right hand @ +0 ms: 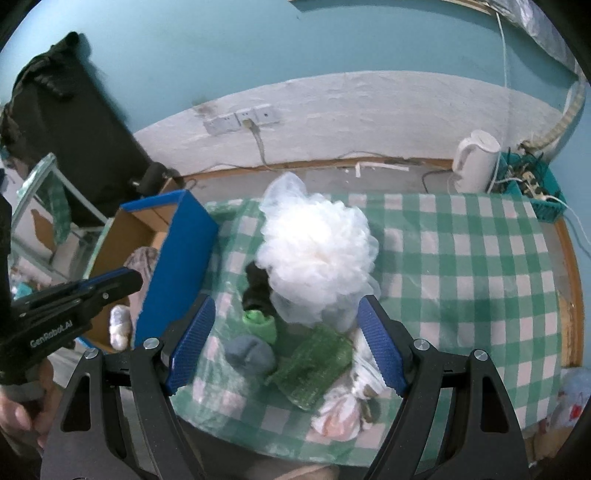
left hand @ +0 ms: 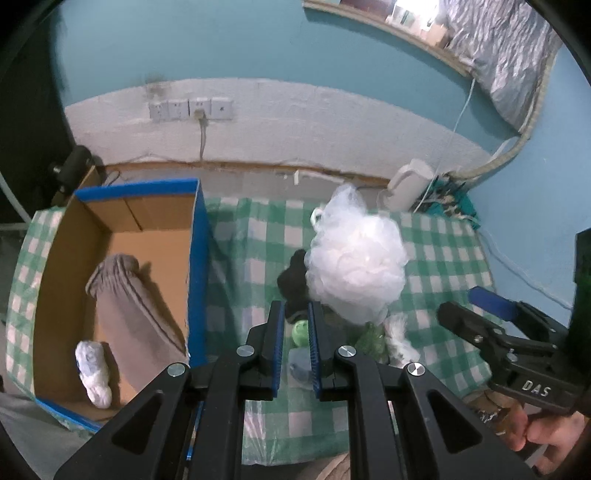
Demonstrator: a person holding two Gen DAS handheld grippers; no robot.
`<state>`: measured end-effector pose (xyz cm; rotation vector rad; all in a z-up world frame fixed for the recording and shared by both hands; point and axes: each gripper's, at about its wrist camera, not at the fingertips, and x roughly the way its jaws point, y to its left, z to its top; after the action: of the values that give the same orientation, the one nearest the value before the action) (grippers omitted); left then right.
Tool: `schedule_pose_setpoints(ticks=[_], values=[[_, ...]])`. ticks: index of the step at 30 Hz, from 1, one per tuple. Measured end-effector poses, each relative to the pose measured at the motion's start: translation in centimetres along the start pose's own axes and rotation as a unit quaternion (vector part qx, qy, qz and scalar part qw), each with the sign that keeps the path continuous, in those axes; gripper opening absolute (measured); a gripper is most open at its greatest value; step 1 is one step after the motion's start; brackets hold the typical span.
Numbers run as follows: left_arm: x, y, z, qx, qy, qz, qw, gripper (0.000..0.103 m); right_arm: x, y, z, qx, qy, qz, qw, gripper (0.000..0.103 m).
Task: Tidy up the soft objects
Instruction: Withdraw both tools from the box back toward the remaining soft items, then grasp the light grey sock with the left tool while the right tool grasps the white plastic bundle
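We see both fisheye views under dim, cool, bluish indoor light, with the only bright patch at the window (left hand: 406,14) in the top right of the left wrist view. Shadows are soft; the box wall (left hand: 195,266) casts a faint one across the box floor. Straight lines bow strongly toward the black round borders. The white mesh puff (right hand: 317,254) looks washed out and slightly blurred, and fine detail is smeared throughout.

White loofah (right hand: 317,251), green-checked tablecloth (right hand: 461,258), blue-edged box (left hand: 195,258).
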<state>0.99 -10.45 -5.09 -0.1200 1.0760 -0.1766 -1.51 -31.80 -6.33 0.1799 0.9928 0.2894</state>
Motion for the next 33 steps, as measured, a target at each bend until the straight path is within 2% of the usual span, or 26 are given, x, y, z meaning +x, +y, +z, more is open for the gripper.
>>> schedule_pose_setpoints(ticks=[5, 7, 12, 17, 33], values=[[2.4, -0.8, -1.1, -0.002, 0.040, 0.010, 0.9991, 0.012, 1.2, -1.5, -1.2, 0.005, 0.022, -0.022, 1.000, 0.080], [3.1, -1.1, -1.6, -0.002, 0.038, 0.012, 0.9992, 0.012, 1.6, -2.1, -1.6, 0.008, 0.028, -0.027, 0.999, 0.080], [3.4, -2.4, -2.4, 0.031, 0.021, 0.064, 0.9972, 0.012, 2.5, -3.2, -2.5, 0.013, 0.040, -0.036, 0.998, 0.080], [3.6, -3.0, -2.7, 0.034, 0.020, 0.075, 0.9964, 0.012, 3.6, -4.4, -3.3, 0.025, 0.056, -0.046, 0.997, 0.080], [9.2, -3.0, -4.8, 0.036, 0.090, 0.078, 0.9922, 0.012, 7.1, -5.8, -5.6, 0.019, 0.116, -0.082, 0.990, 0.080]])
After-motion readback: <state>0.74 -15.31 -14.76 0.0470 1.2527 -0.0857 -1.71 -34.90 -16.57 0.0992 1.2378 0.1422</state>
